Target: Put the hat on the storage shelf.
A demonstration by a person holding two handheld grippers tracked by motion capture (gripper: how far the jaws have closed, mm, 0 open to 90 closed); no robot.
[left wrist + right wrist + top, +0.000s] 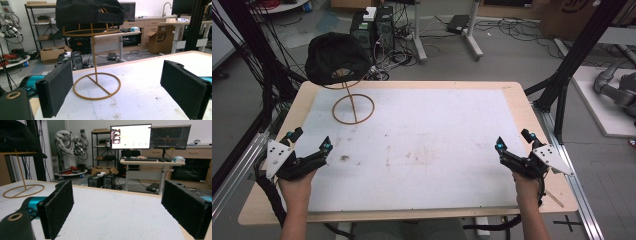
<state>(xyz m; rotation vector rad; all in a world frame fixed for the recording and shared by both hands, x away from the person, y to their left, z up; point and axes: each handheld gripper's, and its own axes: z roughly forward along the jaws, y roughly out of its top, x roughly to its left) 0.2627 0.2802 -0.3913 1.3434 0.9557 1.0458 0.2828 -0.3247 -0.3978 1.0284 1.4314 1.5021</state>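
Note:
A black cap sits on a gold wire stand at the table's far left. In the left gripper view the cap tops the stand, which is straight ahead of the jaws and some way off. My left gripper rests open near the table's left front with nothing between its jaws. My right gripper is open at the right front, also holding nothing. In the right gripper view the stand and cap appear far off at the left.
A white sheet covers the wooden table. Beyond the far edge stand computer towers, cables and desk legs. A black frame post rises at the right. Desks with monitors are in the background.

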